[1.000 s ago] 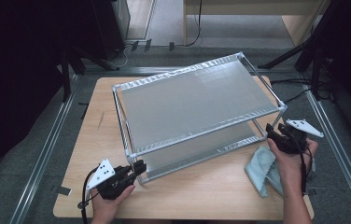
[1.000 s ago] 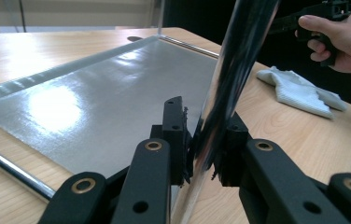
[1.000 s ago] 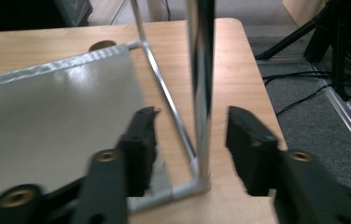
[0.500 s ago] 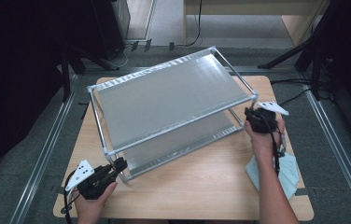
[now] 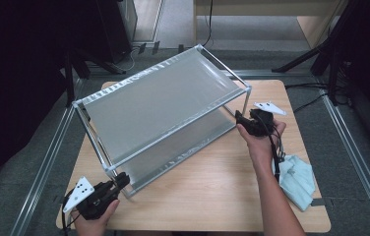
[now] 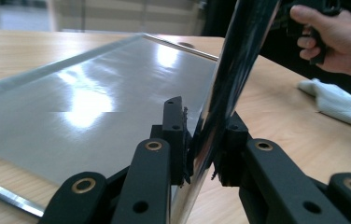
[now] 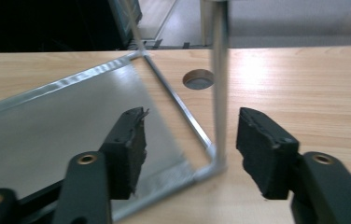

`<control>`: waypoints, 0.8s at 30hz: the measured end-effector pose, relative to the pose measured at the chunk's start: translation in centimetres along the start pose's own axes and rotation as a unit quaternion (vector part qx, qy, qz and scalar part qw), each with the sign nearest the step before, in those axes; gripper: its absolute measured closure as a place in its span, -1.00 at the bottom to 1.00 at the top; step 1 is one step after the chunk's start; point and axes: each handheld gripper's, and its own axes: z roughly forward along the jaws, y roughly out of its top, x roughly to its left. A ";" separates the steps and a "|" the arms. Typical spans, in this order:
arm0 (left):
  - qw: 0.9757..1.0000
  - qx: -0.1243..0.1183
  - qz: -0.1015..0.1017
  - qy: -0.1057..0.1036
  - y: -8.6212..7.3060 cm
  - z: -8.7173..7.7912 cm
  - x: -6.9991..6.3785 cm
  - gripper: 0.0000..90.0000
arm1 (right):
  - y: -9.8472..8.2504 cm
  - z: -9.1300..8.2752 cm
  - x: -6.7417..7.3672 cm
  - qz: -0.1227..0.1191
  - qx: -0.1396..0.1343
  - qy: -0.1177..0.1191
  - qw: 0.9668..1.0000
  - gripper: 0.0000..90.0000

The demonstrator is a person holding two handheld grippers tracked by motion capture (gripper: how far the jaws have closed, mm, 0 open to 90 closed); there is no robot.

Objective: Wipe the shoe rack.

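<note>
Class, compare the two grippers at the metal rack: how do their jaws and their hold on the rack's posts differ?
The left gripper has its jaws shut on a corner post; the right gripper has its jaws open, having just been opening, with another post standing between them untouched. Both are at corners of the rack on the table.

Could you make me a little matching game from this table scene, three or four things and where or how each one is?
Things:
1. left gripper
2. right gripper
3. cloth
4. shelf rack

States:
A. lying crumpled on the table by the right forearm
B. clamped on a metal corner post
C. standing askew across the table, two tiers
D. jaws apart, a post between them untouched

Pairs: 1-B, 2-D, 3-A, 4-C
</note>
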 end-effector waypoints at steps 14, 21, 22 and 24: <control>0.995 0.020 0.040 -0.086 0.6 7.0 -6.0 0.75 | -6.9 -11.1 1.0 -0.059 -0.016 0.016 0.998 -0.30; 0.993 0.021 0.049 -0.110 1.1 10.0 -7.7 0.75 | -11.6 -13.7 1.3 -0.061 -0.010 0.017 0.998 -0.31; 0.992 0.022 0.050 -0.113 1.1 10.3 -7.8 0.75 | -12.1 -13.8 1.5 -0.068 -0.005 0.019 0.998 -0.32; 0.991 0.023 0.052 -0.119 1.3 10.8 -8.0 0.75 | -12.8 -14.0 1.9 -0.064 0.000 0.028 0.998 -0.34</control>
